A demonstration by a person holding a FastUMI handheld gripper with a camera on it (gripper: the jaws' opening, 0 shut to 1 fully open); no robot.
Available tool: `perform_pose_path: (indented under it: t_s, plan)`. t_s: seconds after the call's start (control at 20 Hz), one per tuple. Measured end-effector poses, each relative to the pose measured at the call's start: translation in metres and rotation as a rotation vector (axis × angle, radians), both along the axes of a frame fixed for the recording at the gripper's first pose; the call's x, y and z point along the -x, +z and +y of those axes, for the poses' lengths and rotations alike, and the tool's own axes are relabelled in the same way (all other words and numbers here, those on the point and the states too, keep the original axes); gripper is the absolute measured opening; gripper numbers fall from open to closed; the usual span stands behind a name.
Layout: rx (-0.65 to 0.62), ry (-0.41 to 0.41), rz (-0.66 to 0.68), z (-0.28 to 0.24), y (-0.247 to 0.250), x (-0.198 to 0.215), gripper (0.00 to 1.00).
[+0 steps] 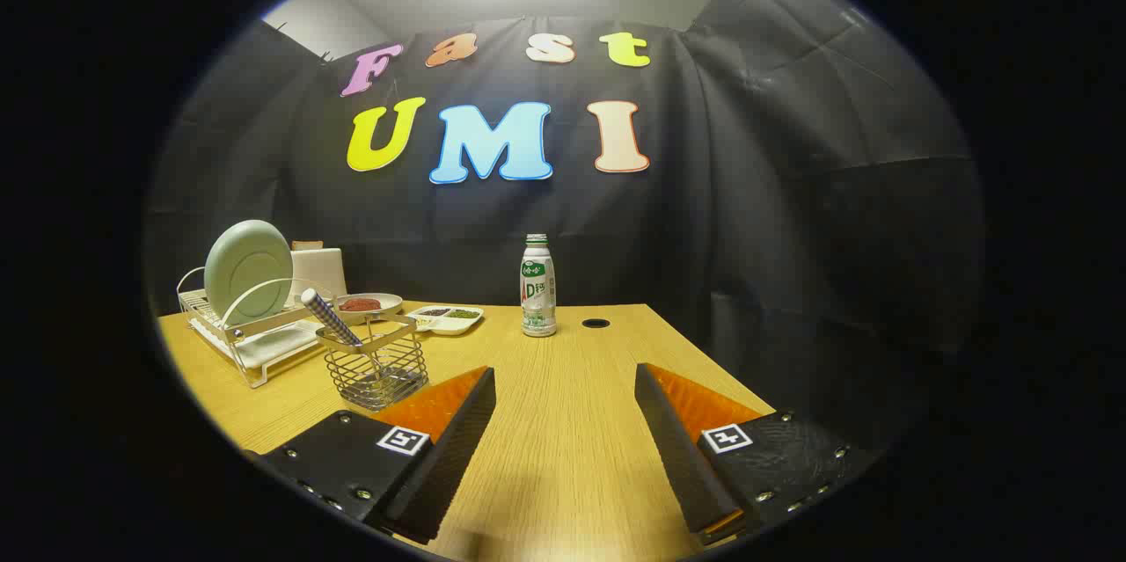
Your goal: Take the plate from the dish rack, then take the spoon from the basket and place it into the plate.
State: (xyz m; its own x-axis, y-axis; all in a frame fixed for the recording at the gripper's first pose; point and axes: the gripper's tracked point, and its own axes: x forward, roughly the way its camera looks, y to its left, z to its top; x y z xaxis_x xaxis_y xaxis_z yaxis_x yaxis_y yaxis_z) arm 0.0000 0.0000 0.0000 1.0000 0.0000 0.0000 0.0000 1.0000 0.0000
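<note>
A hand-held gripper (565,386) hangs above a wooden table (563,421), its two fingers spread wide apart with nothing but bare tabletop between them, a stance that suits the opening of a fetch rather than a grasp in hand. The dish rack (251,329) serves as the landmark here: it sits at the far left of the table, well beyond the left finger, and the pale green plate (249,270) stands on edge in its wire slots, upright so that its rim is free to be pinched from above. Just in front of the rack, between it and the left finger, stands a wire basket (378,373), and the spoon (330,316) leans in it with its patterned handle jutting up and back toward the rack, the bowl end down among the wires and hard to make out. To the right of the rack, further back, lie a small dish (369,305) holding something reddish and a divided tray (446,317); well right of these stands a bottle (538,285) with a green label, upright and near a round hole (595,323) in the tabletop. A pale box (318,270) sits behind the rack. Neither plate nor spoon has been taken, so the task looks unstarted; the likely first move is a swing left toward the plate's rim.
</note>
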Motion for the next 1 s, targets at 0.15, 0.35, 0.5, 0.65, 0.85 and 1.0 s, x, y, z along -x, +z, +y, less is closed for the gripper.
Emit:
perform_pose_path:
  t_s: [0.15,0.35,0.5,0.65,0.85,1.0]
  plan:
    - [0.002,0.000,-0.002,0.000,0.000,-0.010,0.97]
    - [-0.024,0.007,0.002,-0.001,0.003,-0.050,0.97]
    - [-0.033,0.019,-0.022,0.001,0.011,-0.078,0.97]
    - [-0.016,0.027,-0.052,0.005,0.033,-0.091,0.97]
    - [0.043,-0.038,-0.085,-0.007,0.080,-0.068,0.97]
    - [0.059,-0.099,-0.079,-0.018,0.109,-0.028,0.97]
